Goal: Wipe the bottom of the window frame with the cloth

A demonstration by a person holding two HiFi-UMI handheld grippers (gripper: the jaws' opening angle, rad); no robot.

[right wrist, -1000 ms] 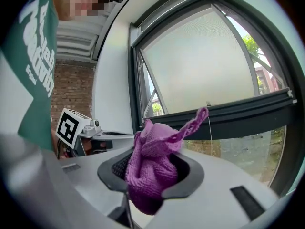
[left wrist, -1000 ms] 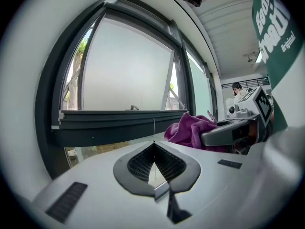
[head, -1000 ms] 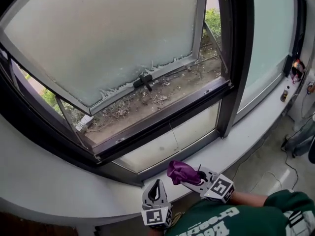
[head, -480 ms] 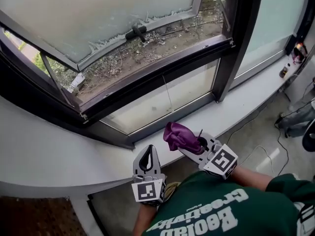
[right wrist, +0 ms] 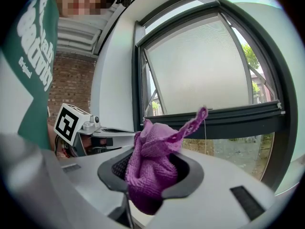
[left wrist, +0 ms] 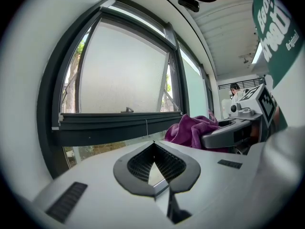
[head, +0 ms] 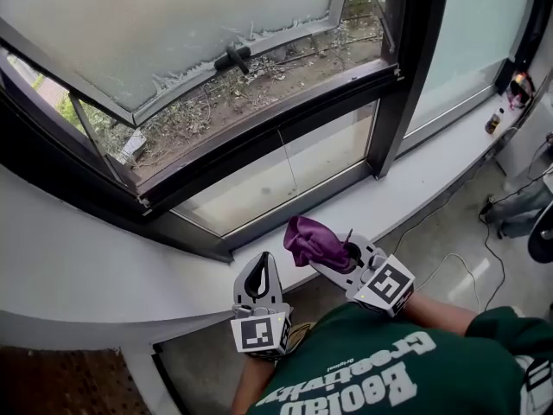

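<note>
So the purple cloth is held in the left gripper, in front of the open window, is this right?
Not quite. The purple cloth is held in the right gripper, as the right gripper view shows; the left gripper is shut and empty. The window is indeed open.

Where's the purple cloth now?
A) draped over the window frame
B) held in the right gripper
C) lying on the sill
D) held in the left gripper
B: the cloth is bunched up and clamped in the right gripper, clear of the window, while the left gripper is shut on nothing.
</note>
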